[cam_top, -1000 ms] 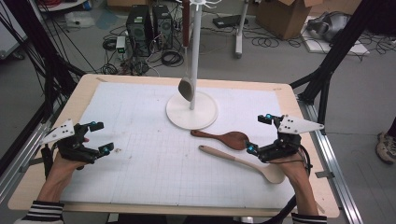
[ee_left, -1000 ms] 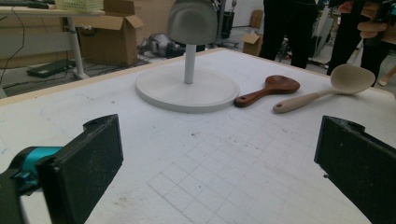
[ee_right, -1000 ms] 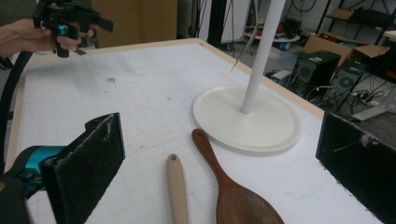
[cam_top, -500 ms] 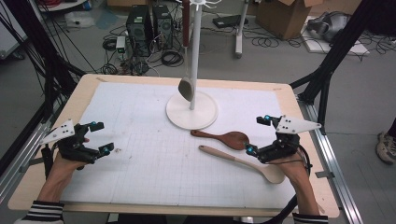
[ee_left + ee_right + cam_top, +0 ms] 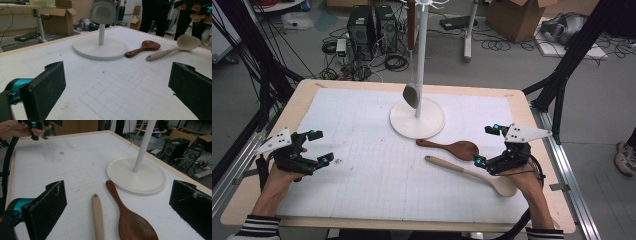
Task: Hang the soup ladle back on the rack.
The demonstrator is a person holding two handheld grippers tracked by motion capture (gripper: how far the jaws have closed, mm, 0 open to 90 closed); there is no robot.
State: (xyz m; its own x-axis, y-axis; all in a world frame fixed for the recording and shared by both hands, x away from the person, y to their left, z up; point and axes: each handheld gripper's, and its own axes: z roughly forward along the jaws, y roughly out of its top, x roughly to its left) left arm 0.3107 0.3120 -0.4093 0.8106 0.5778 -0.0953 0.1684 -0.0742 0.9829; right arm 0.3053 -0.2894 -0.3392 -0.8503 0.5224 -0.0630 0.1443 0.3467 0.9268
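Note:
A dark wooden spoon and a pale wooden spoon lie side by side on the white gridded mat, right of centre. My right gripper stands open just right of them, its jaws to either side of both handles in the right gripper view: the dark spoon and the pale spoon. My left gripper is open near the mat's left edge with nothing between its jaws. A grey spoon hangs from a white stand at the middle back.
The stand's round base sits on the mat behind the spoons. The wooden table rim runs close by my right hand. Boxes, cables and computer towers lie on the floor beyond the table.

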